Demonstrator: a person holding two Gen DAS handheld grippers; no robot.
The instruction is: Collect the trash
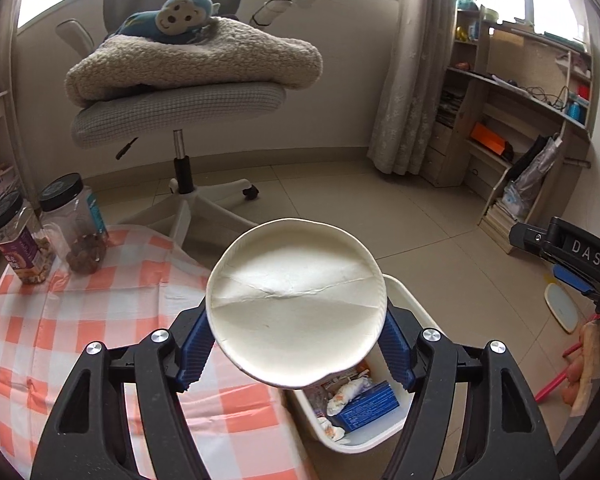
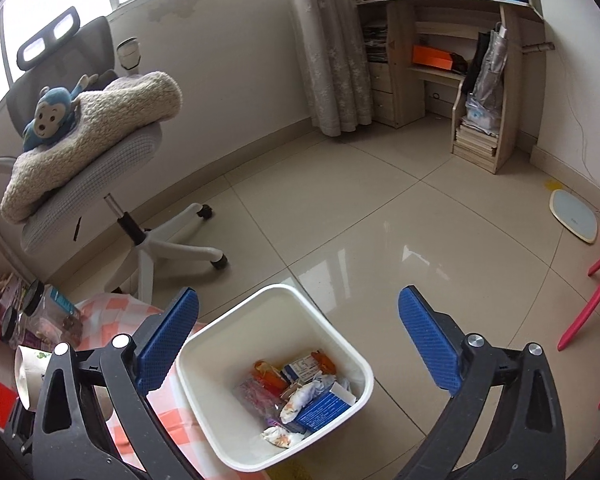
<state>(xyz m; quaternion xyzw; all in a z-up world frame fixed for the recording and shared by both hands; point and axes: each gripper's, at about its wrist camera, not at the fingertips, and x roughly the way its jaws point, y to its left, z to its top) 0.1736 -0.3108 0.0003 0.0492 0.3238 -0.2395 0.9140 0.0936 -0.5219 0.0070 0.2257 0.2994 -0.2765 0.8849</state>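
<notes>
My left gripper (image 1: 296,344) is shut on a white paper cup (image 1: 296,300), whose creased bottom faces the camera; it hangs over the table's right edge, partly above the white trash bin (image 1: 404,304). The cup also shows at the left edge of the right wrist view (image 2: 26,368). The bin (image 2: 204,344) stands on the floor beside the table and holds wrappers, crumpled tissue and a blue box (image 2: 324,408). My right gripper (image 2: 298,344) is open and empty, hovering above the bin.
The table has an orange-and-white checked cloth (image 1: 40,340) with two snack jars (image 1: 76,224) at its far left. An office chair (image 1: 180,112) with a blanket and plush monkey stands behind. A desk with shelves (image 1: 520,120), a scale (image 2: 574,220) and red chair legs (image 2: 592,300) are on the right.
</notes>
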